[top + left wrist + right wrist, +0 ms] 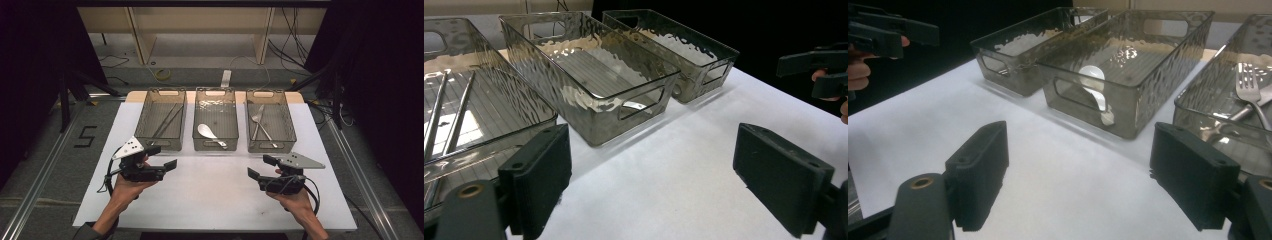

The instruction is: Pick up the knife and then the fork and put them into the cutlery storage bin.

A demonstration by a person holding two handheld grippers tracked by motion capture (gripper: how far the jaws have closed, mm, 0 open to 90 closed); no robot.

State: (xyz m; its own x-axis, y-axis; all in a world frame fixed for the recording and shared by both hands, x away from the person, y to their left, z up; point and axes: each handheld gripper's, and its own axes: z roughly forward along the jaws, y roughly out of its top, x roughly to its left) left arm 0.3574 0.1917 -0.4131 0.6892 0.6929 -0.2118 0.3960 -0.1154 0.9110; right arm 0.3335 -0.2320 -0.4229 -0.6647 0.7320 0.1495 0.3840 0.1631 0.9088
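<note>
Cutlery sits sorted in three bins beyond both tongs: chopsticks (167, 120) in the bin ahead of the left tongs (165, 157), a spoon (210, 134) in the middle bin (215, 145), and a fork (257, 120) in the bin (271, 145) ahead of the right tongs (260, 167). Both tongs hover over the bare worktop (210, 195), jaws spread wide, gripping nothing. If the next move is a pick from a bin, I'd say go in from above, line the jaws across the handle rather than along it, and keep clear of the bin wall.
</note>
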